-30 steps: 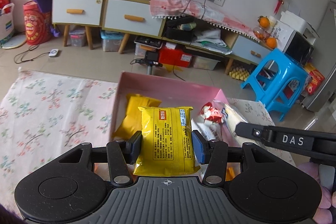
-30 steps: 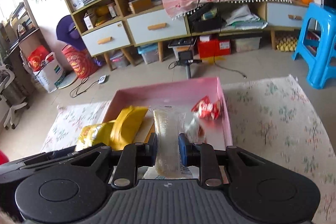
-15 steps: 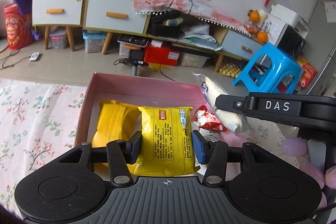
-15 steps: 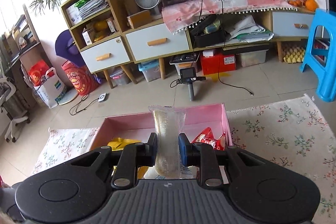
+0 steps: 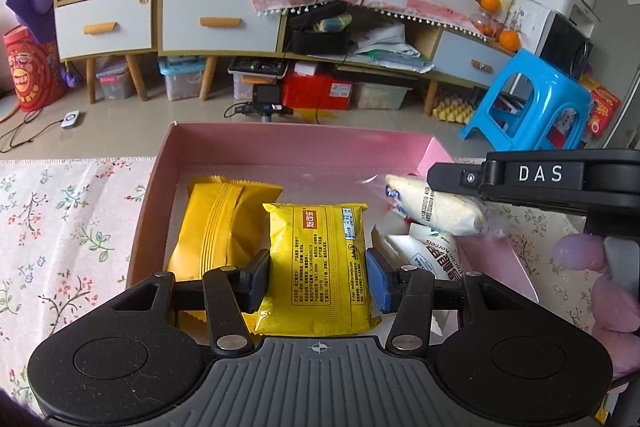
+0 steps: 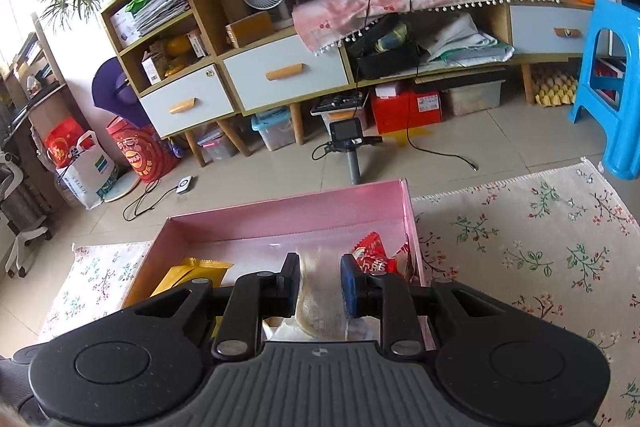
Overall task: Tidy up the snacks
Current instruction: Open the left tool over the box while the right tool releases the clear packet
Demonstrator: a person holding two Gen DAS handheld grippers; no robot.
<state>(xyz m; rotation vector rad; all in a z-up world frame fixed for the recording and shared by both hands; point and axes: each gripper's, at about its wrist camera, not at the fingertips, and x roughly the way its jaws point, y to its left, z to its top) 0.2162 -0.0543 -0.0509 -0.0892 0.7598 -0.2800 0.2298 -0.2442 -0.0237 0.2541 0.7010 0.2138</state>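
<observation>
My left gripper [image 5: 318, 277] is shut on a yellow snack packet [image 5: 318, 263] and holds it over the near part of the pink box [image 5: 296, 143]. A second yellow packet [image 5: 218, 227] lies in the box to its left. My right gripper [image 6: 320, 281] has widened around a clear-wrapped pastry [image 6: 318, 291], which looks blurred and slipping down between the pads; it shows from the side in the left wrist view [image 5: 434, 209]. A red snack [image 6: 374, 255] and a white packet [image 5: 434, 253] lie at the box's right side.
The box [image 6: 280, 215] sits on a floral cloth [image 6: 540, 247] over the table. Beyond are a tiled floor, a small tripod camera [image 6: 348, 139], wooden drawer cabinets [image 5: 180, 19] and a blue stool [image 5: 532, 99] at right.
Both grippers have dropped toward the box. The right gripper's jaws have spread and the pastry has slid lower between them. The left gripper keeps its hold on the yellow packet.
</observation>
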